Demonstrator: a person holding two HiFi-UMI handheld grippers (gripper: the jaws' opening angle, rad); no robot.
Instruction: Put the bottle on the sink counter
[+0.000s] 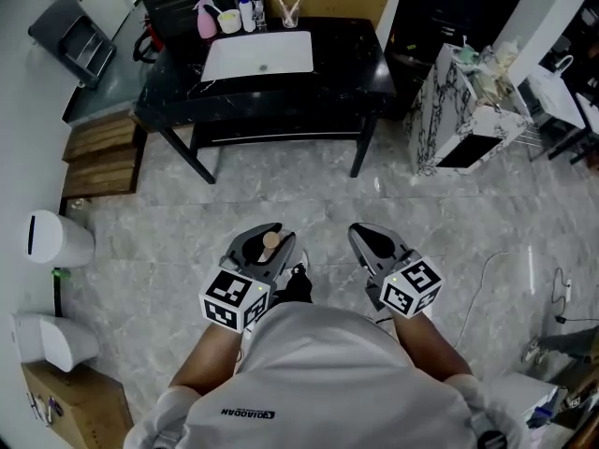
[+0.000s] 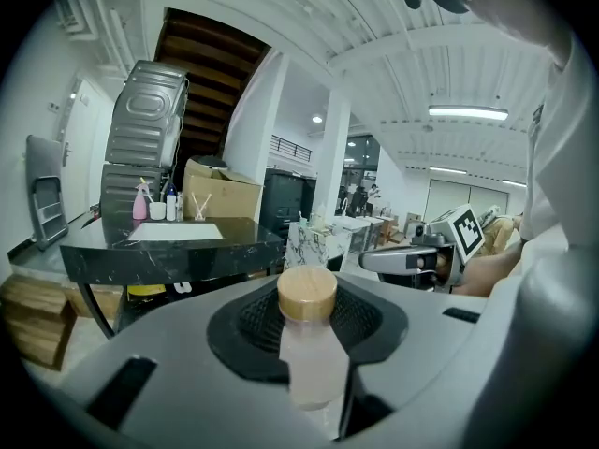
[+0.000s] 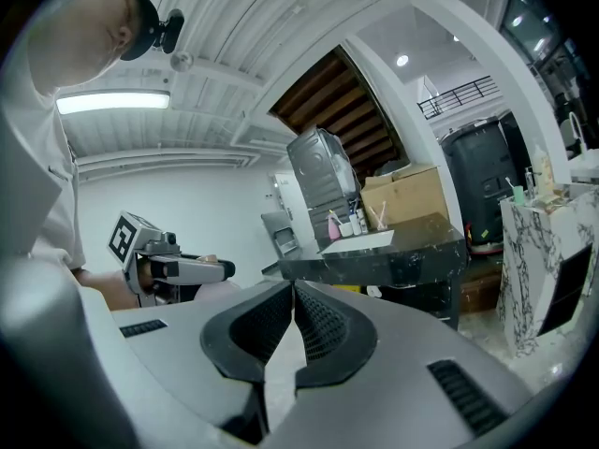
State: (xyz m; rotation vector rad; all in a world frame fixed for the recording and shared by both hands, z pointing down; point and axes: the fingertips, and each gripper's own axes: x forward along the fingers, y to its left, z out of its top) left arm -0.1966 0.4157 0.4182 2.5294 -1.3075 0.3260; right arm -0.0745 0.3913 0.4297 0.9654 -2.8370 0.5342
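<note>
Transport step: left gripper [image 1: 265, 249] grasped the bottle [image 2: 308, 340], well short of the sink counter [image 1: 348, 56]; right gripper [image 3: 292, 318] was clenched, empty. The next move likely called for reaching the sink counter; then setting the bottle upright on it.

Bottle [image 2: 314, 363]: pale pink translucent body, tan cap. Left gripper [image 2: 307, 307] and right gripper [image 3: 293, 321]: grey shells, with black ribbed pads on the fingers [image 3: 323, 325]. Marker cube [image 1: 234, 297] on each gripper: black squares on white. Surface [image 1: 360, 64]: black with thin white veins. Basin [image 1: 257, 56]: white. Spray bottle [image 1: 206, 19] at the surface's back left corner: pink. Floor [image 1: 281, 195]: grey, marbled. Cabinet [image 1: 440, 110]: white with black veining. Shirt [image 1: 318, 382]: white.
</note>
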